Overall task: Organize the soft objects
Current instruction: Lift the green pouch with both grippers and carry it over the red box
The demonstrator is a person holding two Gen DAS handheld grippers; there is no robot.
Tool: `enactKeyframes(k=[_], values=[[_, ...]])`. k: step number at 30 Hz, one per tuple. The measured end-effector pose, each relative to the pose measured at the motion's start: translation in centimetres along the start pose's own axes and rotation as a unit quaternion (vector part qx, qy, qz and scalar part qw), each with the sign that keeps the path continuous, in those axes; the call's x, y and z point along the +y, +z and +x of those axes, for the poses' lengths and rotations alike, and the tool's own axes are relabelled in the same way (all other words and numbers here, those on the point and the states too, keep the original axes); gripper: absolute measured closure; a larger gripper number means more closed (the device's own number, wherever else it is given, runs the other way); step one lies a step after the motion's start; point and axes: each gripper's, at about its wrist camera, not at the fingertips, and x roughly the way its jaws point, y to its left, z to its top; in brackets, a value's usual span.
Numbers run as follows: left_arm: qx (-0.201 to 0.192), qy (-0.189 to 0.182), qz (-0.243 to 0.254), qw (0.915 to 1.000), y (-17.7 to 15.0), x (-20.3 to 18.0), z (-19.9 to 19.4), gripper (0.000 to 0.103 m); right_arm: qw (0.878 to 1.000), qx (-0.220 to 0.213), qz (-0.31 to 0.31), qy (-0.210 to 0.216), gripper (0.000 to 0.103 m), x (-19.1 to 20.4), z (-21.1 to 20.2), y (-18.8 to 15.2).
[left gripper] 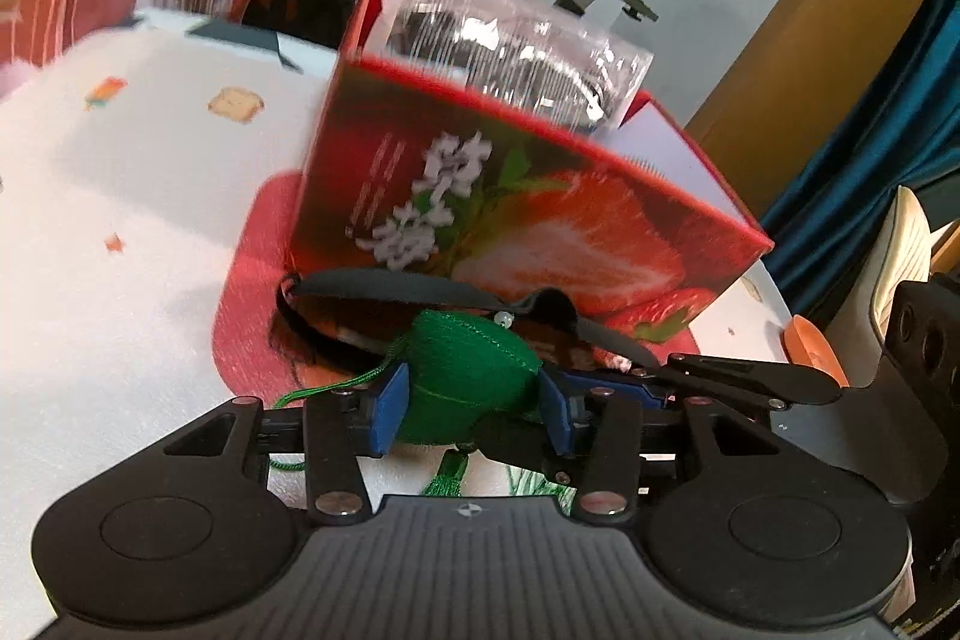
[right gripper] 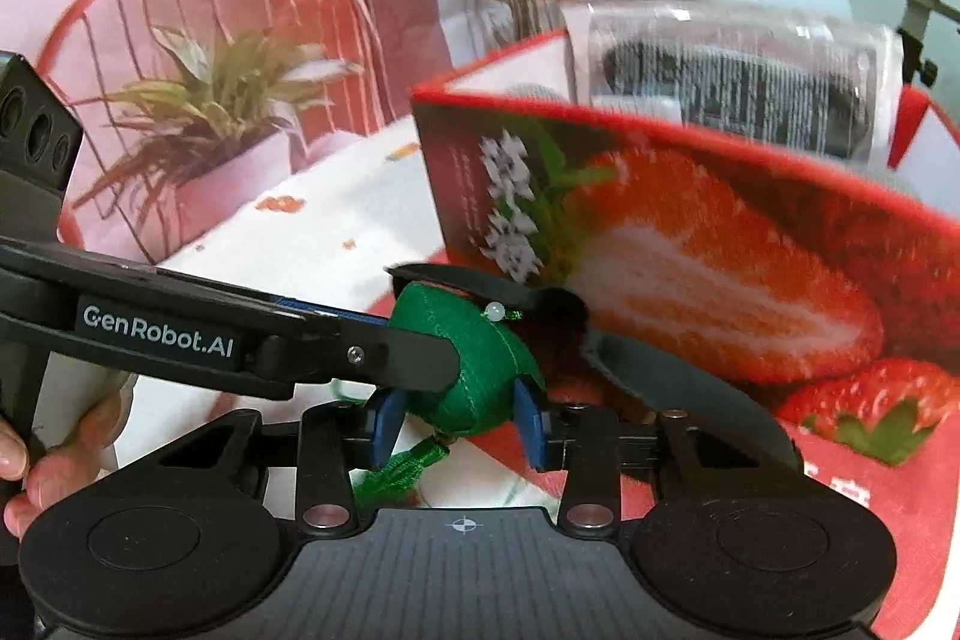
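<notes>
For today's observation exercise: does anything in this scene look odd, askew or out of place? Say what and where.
Yes. Both grippers clamp the same green stuffed pouch: the left gripper and the right gripper hold it at once, crossing each other. A black strap drapes loosely across the pouch, in front of the strawberry box.

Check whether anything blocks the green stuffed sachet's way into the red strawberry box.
A black strap drapes over the green stuffed sachet, between it and the red strawberry box. A clear plastic package already fills the box's open top. Both tongs grip the sachet.
</notes>
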Motion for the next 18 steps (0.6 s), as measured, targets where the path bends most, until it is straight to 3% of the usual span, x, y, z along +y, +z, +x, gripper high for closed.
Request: enactKeyframes(k=[8,18], values=[[-0.049,0.022,0.030,0.9981,1.9,-2.9,-4.2,0.054,0.998,-0.052,-0.023,0.013,0.067,1.1,-3.6,2.3],[-0.106,0.004,0.072,0.9917,6.1,-6.5,-7.2,0.054,0.993,-0.108,-0.050,0.004,0.067,0.8,-7.5,6.5]])
